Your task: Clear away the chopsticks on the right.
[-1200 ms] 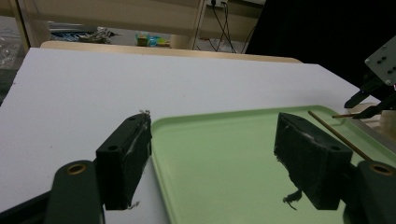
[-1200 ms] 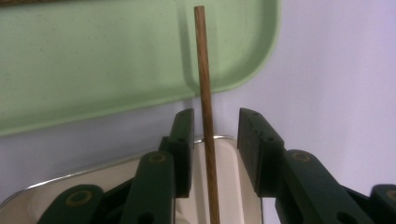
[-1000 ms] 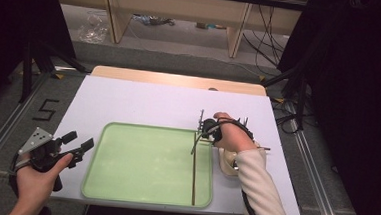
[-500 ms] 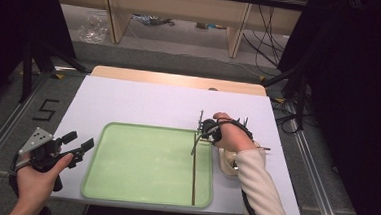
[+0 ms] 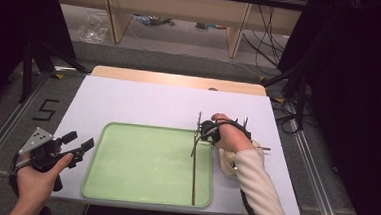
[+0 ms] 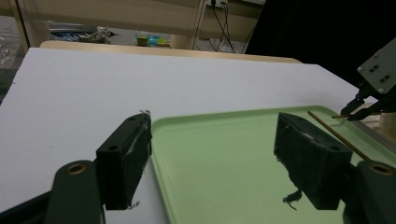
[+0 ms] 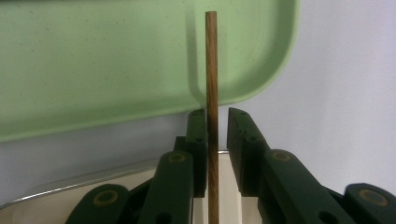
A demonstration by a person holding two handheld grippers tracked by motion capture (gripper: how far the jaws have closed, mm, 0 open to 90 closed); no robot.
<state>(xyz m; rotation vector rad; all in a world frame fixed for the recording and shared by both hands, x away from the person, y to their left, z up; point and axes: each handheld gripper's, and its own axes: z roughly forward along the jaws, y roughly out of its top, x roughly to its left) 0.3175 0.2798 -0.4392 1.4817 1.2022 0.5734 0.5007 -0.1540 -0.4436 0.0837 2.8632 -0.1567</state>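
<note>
We read one mark: a dark "5" on the grey floor strip left of the table, seen in the high view. It looks taped or painted on, we can't tell which. No other text, label or brand is legible to us in the gripper views.

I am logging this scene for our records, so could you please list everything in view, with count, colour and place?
Tray: one, pale green, middle of the table.
Stick: one, thin, brown wood, along the tray's right side.
Bowl: one, cream, right of the tray, partly hidden.
Table: one, white top.
Left gripper: black, jaws apart, at the tray's left edge.
Right gripper: black, the stick between its jaws with a gap on one side.
</note>
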